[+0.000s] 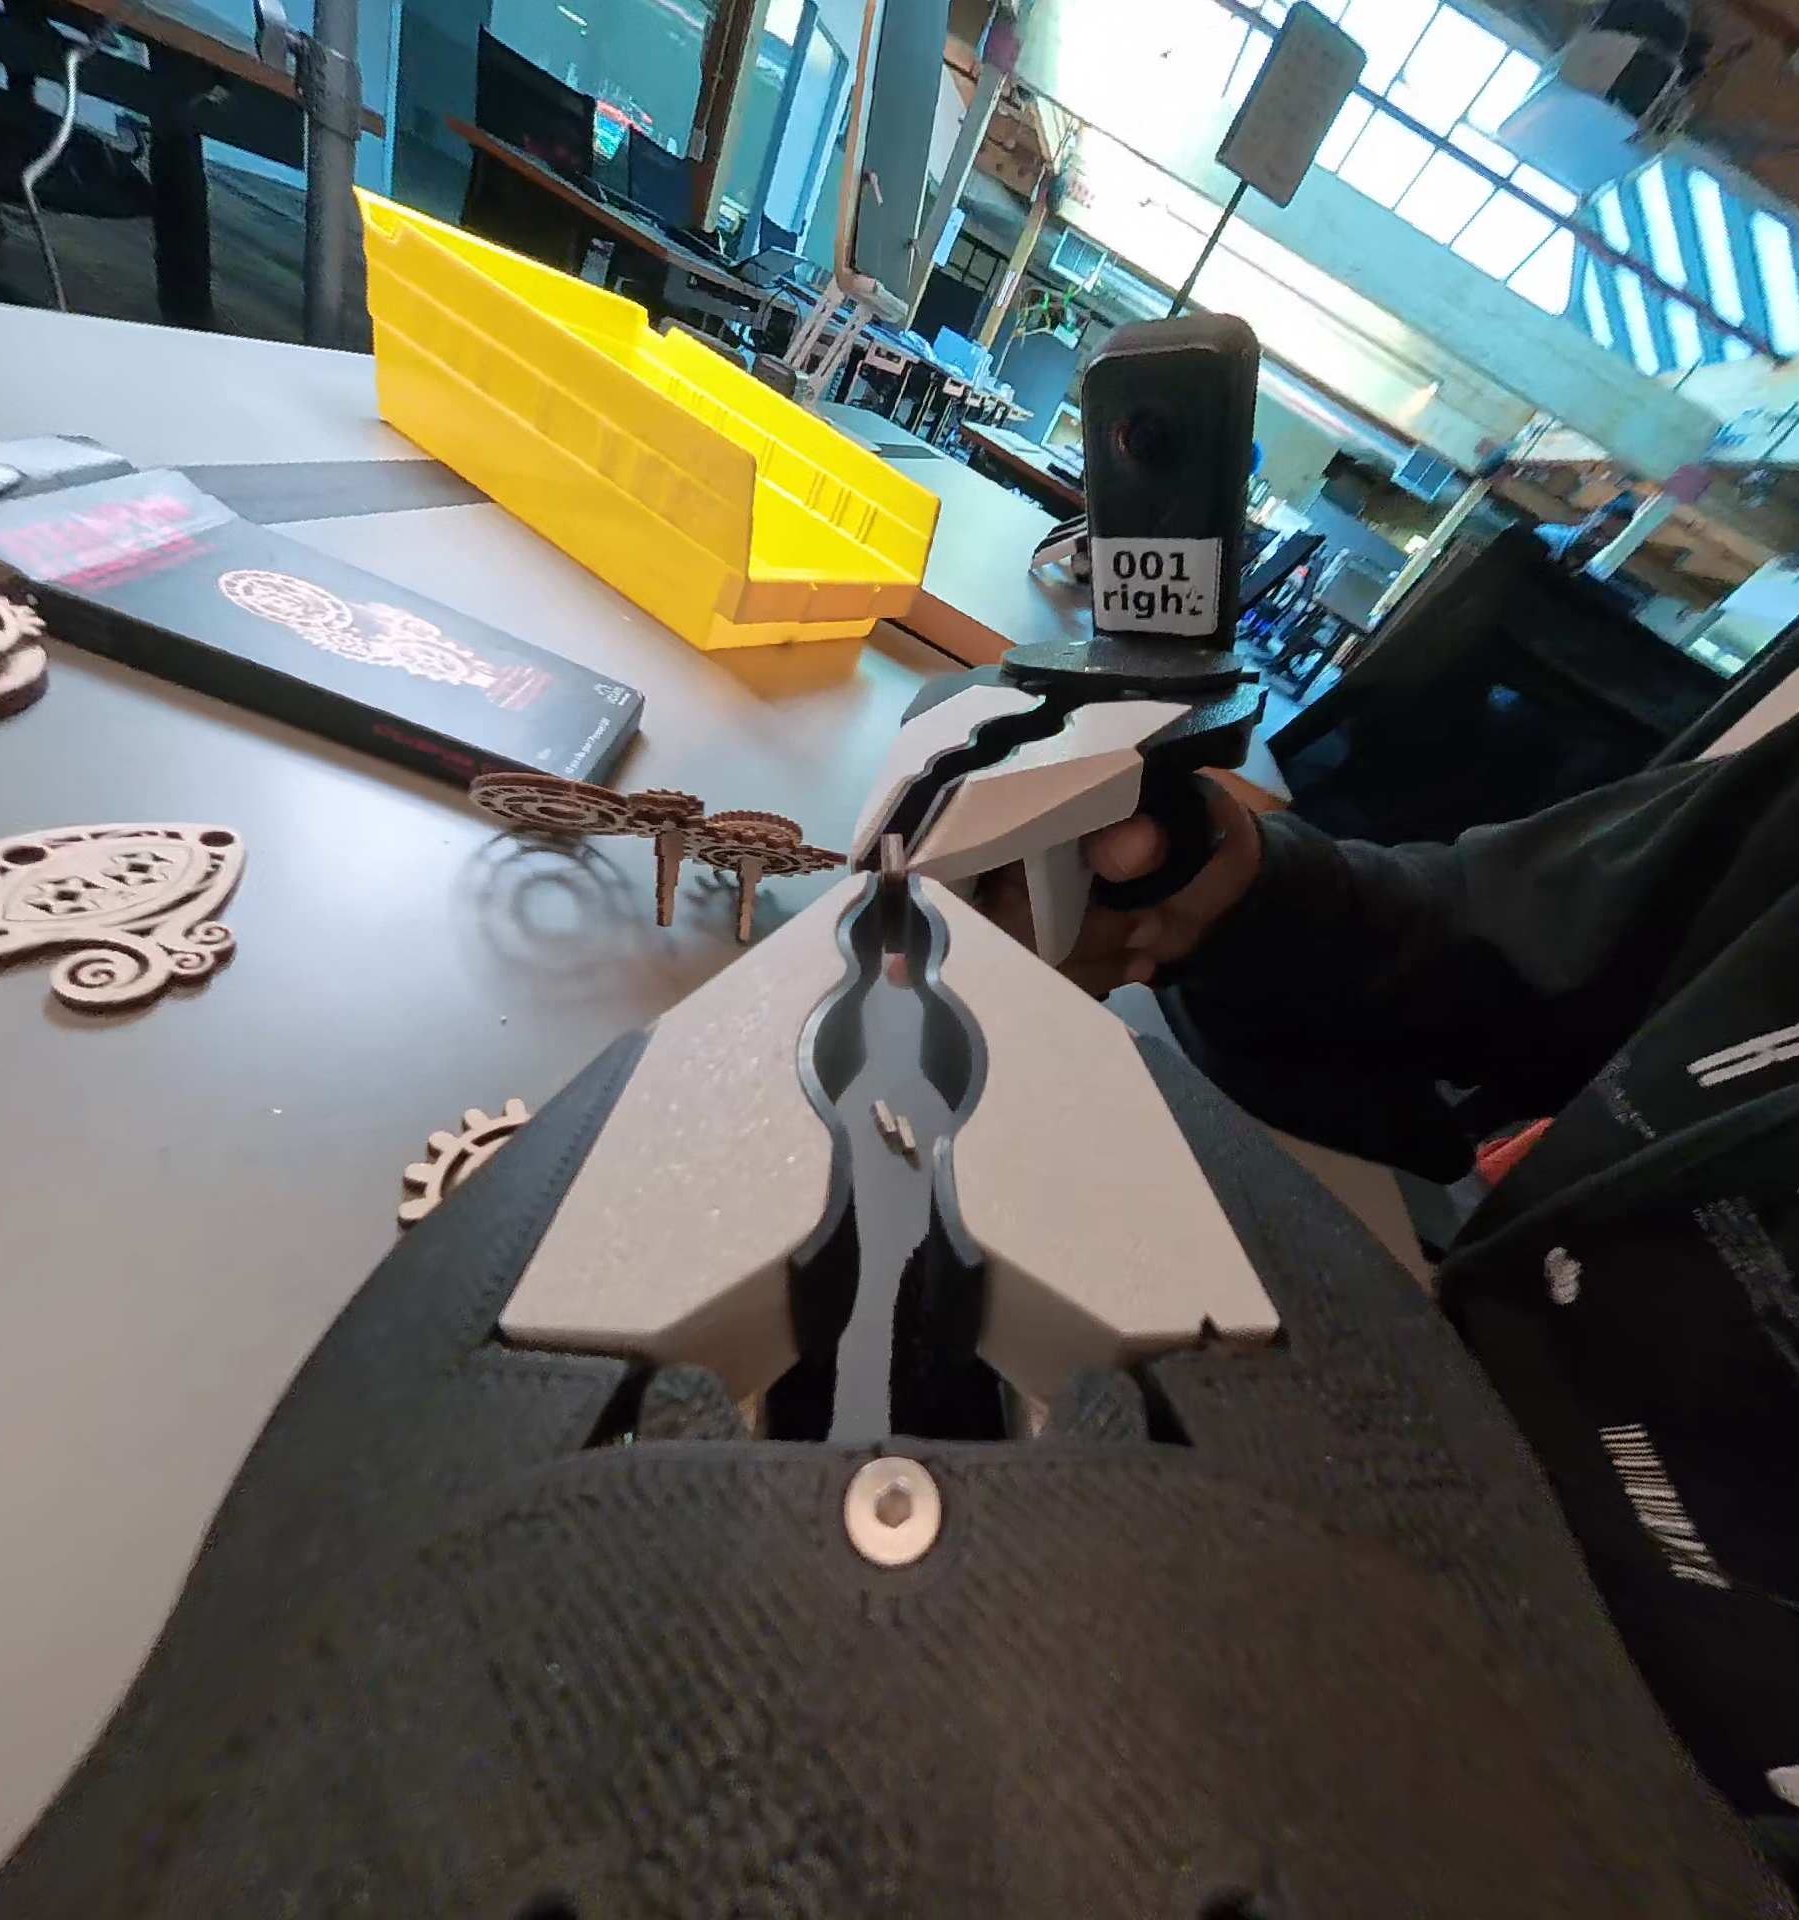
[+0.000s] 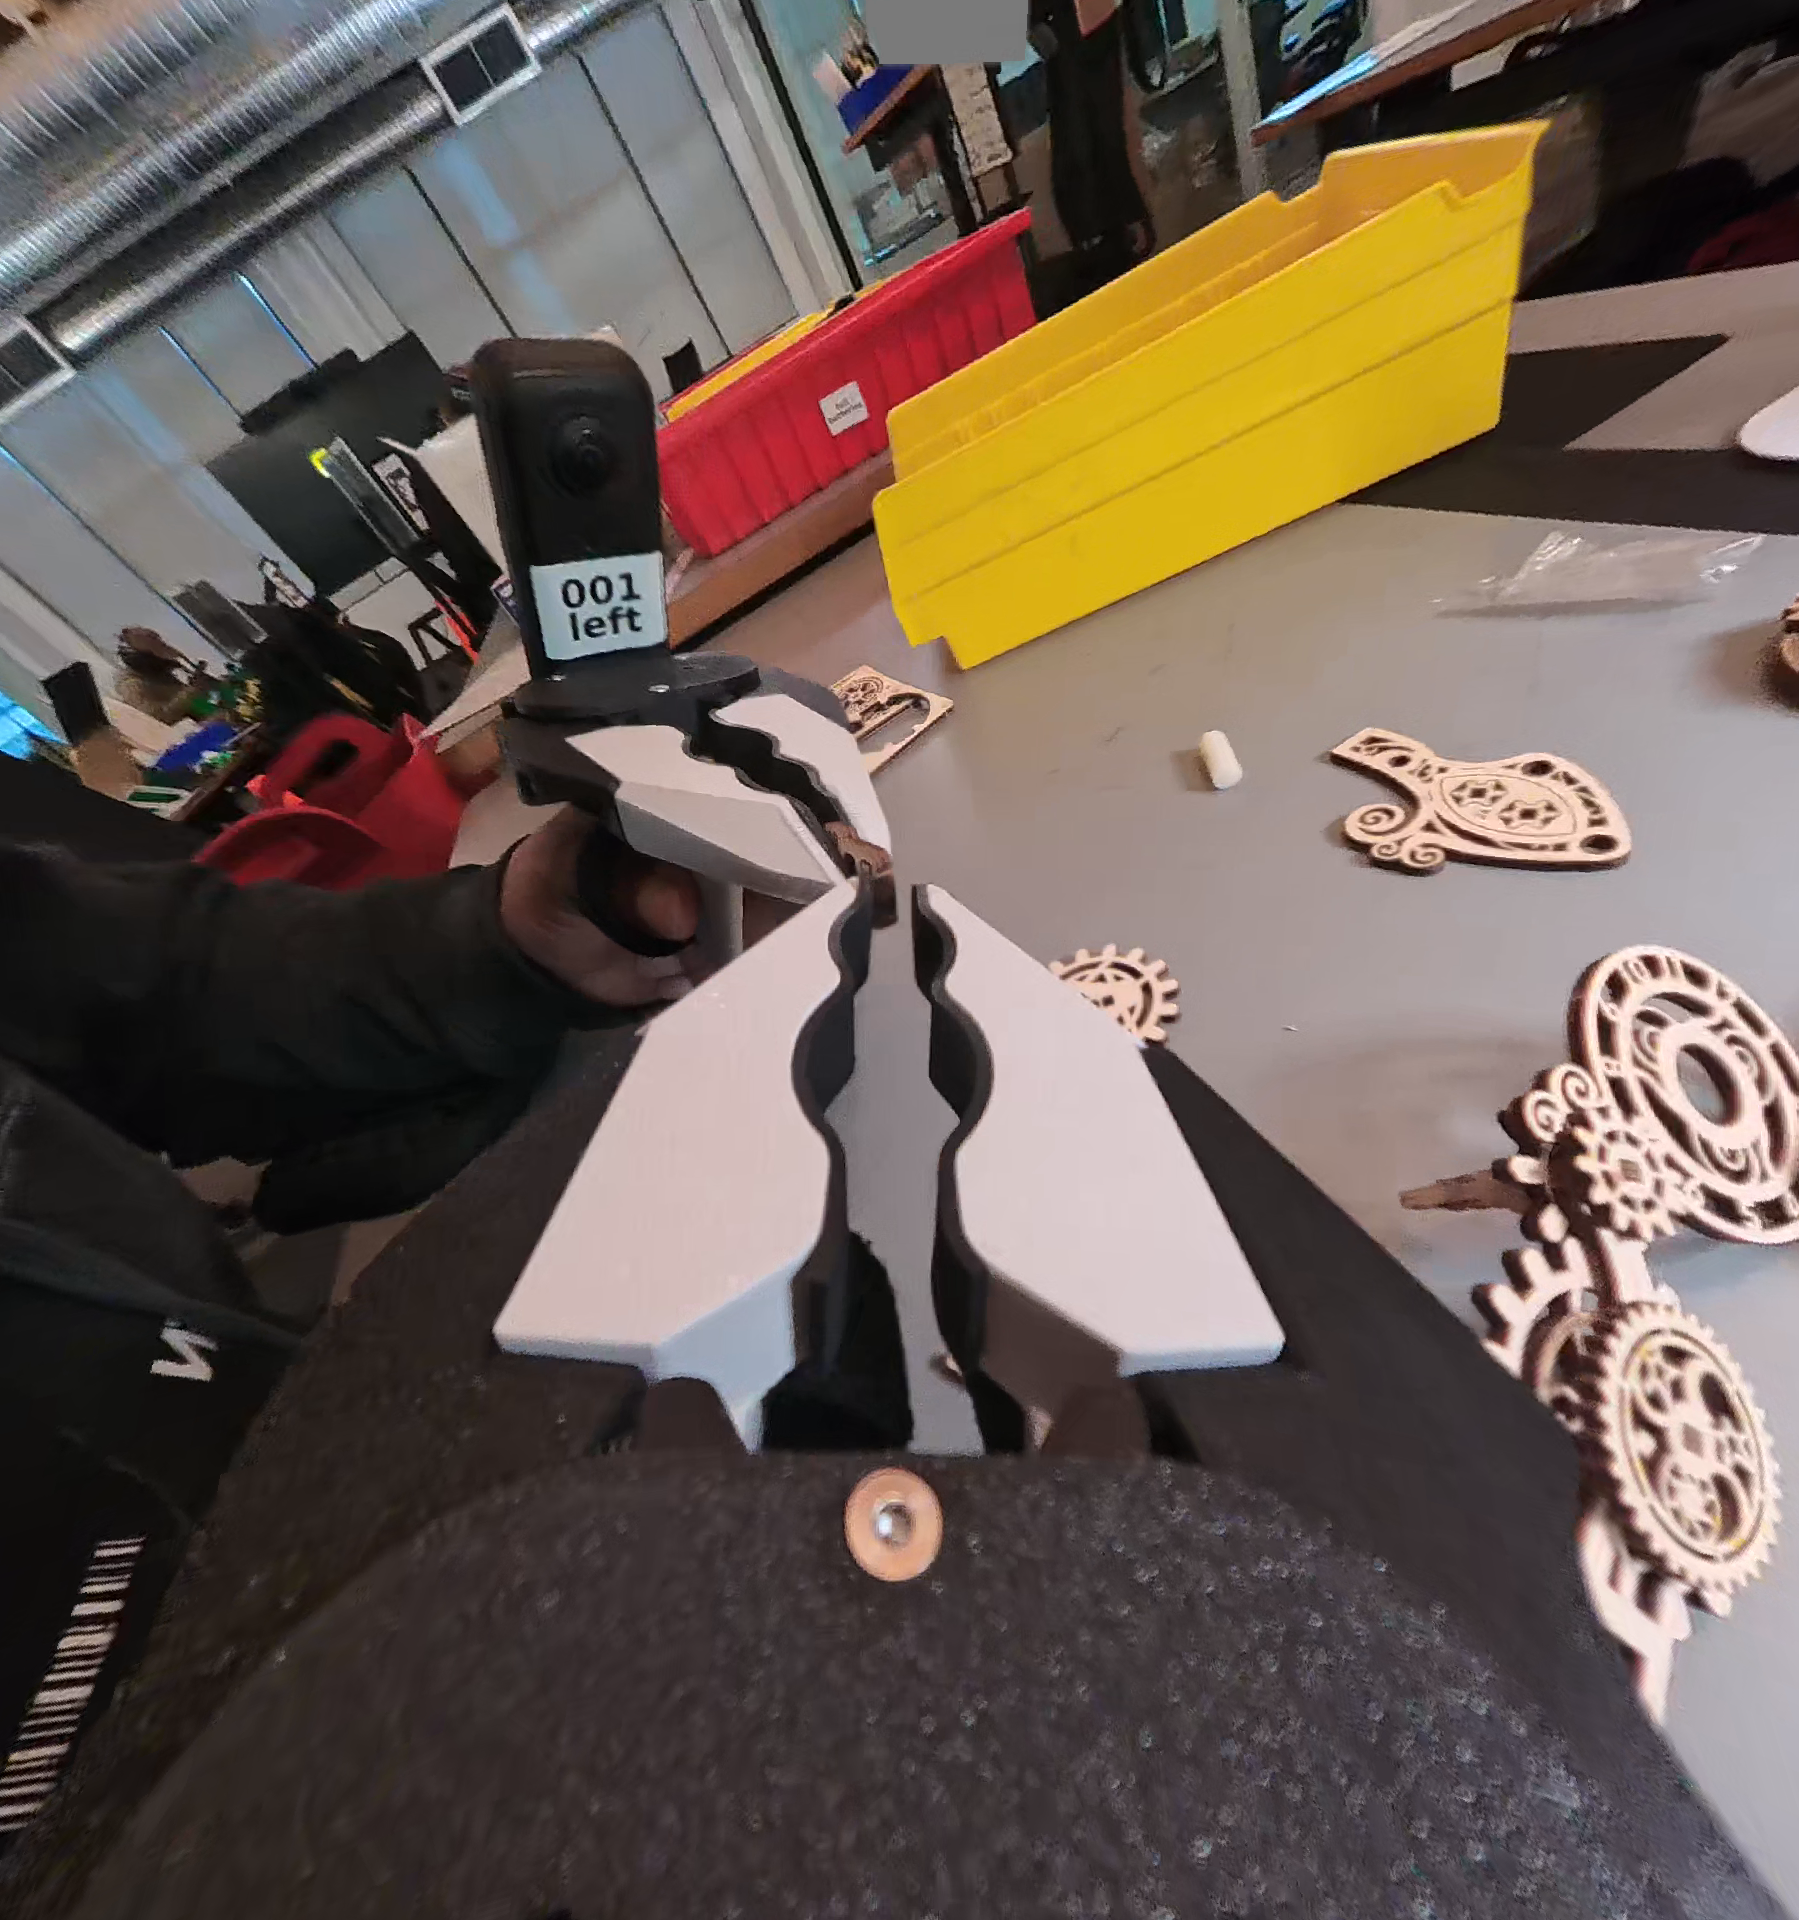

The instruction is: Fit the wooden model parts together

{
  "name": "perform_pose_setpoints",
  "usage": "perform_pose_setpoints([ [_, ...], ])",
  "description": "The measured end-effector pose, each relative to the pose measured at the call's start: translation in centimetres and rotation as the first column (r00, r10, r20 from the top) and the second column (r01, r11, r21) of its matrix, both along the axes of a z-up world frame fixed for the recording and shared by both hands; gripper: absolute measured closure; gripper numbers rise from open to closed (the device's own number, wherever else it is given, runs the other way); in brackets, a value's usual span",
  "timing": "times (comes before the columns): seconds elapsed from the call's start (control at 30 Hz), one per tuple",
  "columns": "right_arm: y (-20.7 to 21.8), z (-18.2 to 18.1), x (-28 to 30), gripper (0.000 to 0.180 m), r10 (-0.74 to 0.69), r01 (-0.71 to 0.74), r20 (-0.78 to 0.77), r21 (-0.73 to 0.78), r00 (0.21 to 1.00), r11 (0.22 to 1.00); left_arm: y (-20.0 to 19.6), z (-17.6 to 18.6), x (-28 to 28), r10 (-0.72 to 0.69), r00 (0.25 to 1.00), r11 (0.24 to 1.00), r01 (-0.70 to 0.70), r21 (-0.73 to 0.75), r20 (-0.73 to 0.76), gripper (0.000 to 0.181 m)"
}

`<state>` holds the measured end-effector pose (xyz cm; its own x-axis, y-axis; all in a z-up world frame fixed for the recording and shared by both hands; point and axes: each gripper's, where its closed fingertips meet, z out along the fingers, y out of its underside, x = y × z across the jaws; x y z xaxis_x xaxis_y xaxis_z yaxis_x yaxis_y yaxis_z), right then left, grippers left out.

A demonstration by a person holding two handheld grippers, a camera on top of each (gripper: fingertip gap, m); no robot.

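You are working over a grey table (image 1: pixel 199 1195) crowded with loose things. A yellow bin (image 1: pixel 604 447) is sitting at the far side, and a dark flat box (image 1: pixel 292 623) is lying in front of it on your left. An ornate flat wooden plate (image 1: pixel 84 904) is resting near the left gripper, a small wooden gear (image 2: pixel 1118 987) is lying just beside the right gripper's fingers, and a white plug (image 2: pixel 1219 761) is sitting farther out. The assembled gear cluster (image 2: pixel 1664 1247) is standing on its pegs close on the right, crowding that side. The table edge is running near your sleeves, so the open room is lying mostly between the bin and the plate.

The two grippers are meeting tip to tip above the table. Your left gripper (image 1: pixel 890 883) is pinching a small dark wooden piece (image 1: pixel 893 878), its fingers nearly closed. Your right gripper (image 2: pixel 887 896) is holding its fingers a narrow gap apart at that same piece, but you cannot tell whether they are actually gripping it. The piece is thin, brown and notched, held in the air well clear of the tabletop.
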<state>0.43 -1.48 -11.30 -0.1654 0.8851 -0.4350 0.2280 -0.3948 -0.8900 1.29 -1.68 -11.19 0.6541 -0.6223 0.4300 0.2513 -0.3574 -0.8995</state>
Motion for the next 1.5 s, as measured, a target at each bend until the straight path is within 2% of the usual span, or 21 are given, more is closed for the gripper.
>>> perform_pose_setpoints([
  [0.4, 0.7, -0.8, -0.2, 0.171, -0.053, 0.054, 0.071, -0.006, 0.996, 0.999, 0.4, -0.7, -0.2, 0.012, 0.989, 0.994, 0.005, -0.111, 0.148, 0.179],
  [0.57, 0.6, -1.0, -0.1, 0.173, -0.071, 0.069, 0.094, 0.026, 0.993, 0.997, 0.3, -0.9, 0.1, 0.029, 0.999, 0.998, -0.030, -0.062, -0.013, 0.178],
  [0.67, 0.4, -1.5, -0.1, 0.179, -0.091, 0.078, 0.115, 0.110, 0.989, 0.991, 0.3, -1.7, 0.0, 0.057, 0.982, 0.998, -0.061, -0.018, -0.182, 0.178],
  [0.83, 0.5, -1.9, -0.1, 0.178, -0.118, 0.083, 0.122, 0.258, 0.986, 0.963, 0.3, -2.2, 0.0, 0.076, 0.940, 0.997, -0.066, 0.042, -0.332, 0.178],
  [0.87, 0.4, -1.8, -0.1, 0.179, -0.112, 0.084, 0.110, 0.233, 0.988, 0.969, 0.2, -2.0, 0.1, 0.078, 0.940, 0.996, -0.061, 0.060, -0.332, 0.178],
  [0.9, 0.3, -1.3, -0.1, 0.179, -0.090, 0.081, 0.088, 0.096, 0.992, 0.992, 0.2, -1.5, 0.1, 0.080, 0.948, 0.995, -0.058, 0.079, -0.309, 0.178],
  [0.93, 0.2, -0.7, 0.0, 0.178, -0.045, 0.052, 0.061, -0.126, 0.997, 0.991, 0.1, -0.9, 0.2, 0.084, 0.953, 0.993, -0.057, 0.100, -0.293, 0.178],
  [0.97, 0.3, -0.6, 0.0, 0.176, -0.004, 0.016, 0.042, -0.289, 0.999, 0.957, 0.2, -0.9, 0.2, 0.094, 0.946, 0.992, -0.063, 0.111, -0.310, 0.178],
  [1.0, 0.5, -1.1, -0.1, 0.171, -0.018, 0.031, 0.049, -0.296, 0.999, 0.955, 0.3, -1.3, 0.1, 0.104, 0.933, 0.992, -0.071, 0.107, -0.344, 0.178],
  [1.1, 0.4, -0.7, -0.4, 0.177, -0.114, 0.115, 0.027, -0.060, 0.993, 0.991, 0.3, -1.0, -0.2, 0.105, 0.955, 0.993, -0.084, 0.087, -0.278, 0.178],
  [1.17, 1.3, -1.0, -0.4, 0.163, -0.176, 0.168, 0.035, 0.167, 0.984, 0.972, 0.4, -1.3, -0.4, 0.122, 0.942, 0.991, -0.100, 0.084, -0.313, 0.178],
  [1.23, 2.4, -1.2, -0.3, 0.140, -0.211, 0.193, 0.036, 0.277, 0.977, 0.941, 0.4, -1.1, -0.3, 0.115, 0.955, 0.993, -0.100, 0.067, -0.273, 0.178],
  [1.3, 3.3, -0.8, -0.2, 0.124, -0.222, 0.206, 0.019, 0.309, 0.975, 0.929, 0.5, -0.5, -0.3, 0.122, 0.961, 0.991, -0.106, 0.077, -0.250, 0.178],
  [1.5, 2.9, -0.3, -0.4, 0.130, -0.209, 0.206, 0.010, 0.137, 0.978, 0.969, 0.5, 0.3, -0.6, 0.144, 0.971, 0.987, -0.126, 0.100, -0.190, 0.179],
])
